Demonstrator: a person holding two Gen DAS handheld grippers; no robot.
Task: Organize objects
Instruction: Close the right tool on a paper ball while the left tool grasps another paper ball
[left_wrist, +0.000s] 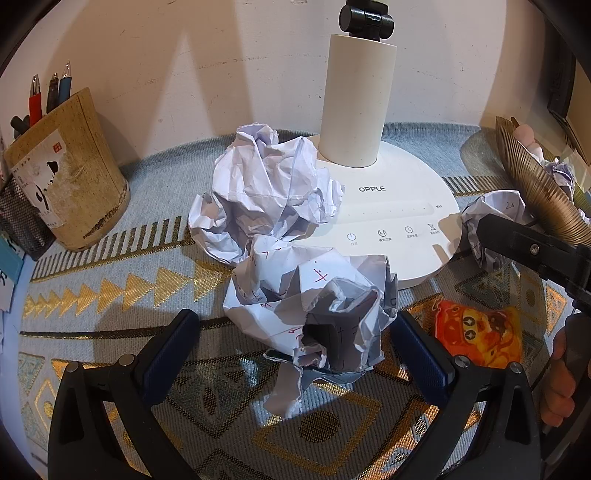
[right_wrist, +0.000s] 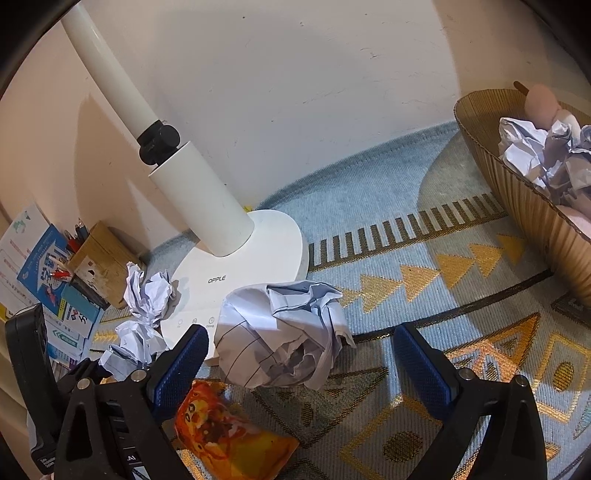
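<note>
My left gripper (left_wrist: 297, 354) is open, its blue pads on either side of a crumpled paper ball (left_wrist: 314, 314) with red writing that lies on the patterned cloth. A bigger paper ball (left_wrist: 266, 192) leans on the white lamp base (left_wrist: 388, 206) behind it. My right gripper (right_wrist: 301, 350) is also open, around a third crumpled sheet (right_wrist: 280, 332) beside the lamp base (right_wrist: 258, 258). A ribbed gold basket (right_wrist: 517, 206) at the right holds more crumpled paper (right_wrist: 535, 151). An orange snack packet (right_wrist: 221, 432) lies under the right gripper's left finger.
A bamboo pen holder (left_wrist: 70, 173) with pens stands at the left by the wall, next to a black mesh holder (left_wrist: 22, 221). Booklets (right_wrist: 44, 269) lean at the far left. The lamp post (left_wrist: 356, 99) rises from the base. A hand (left_wrist: 561, 384) shows at the right edge.
</note>
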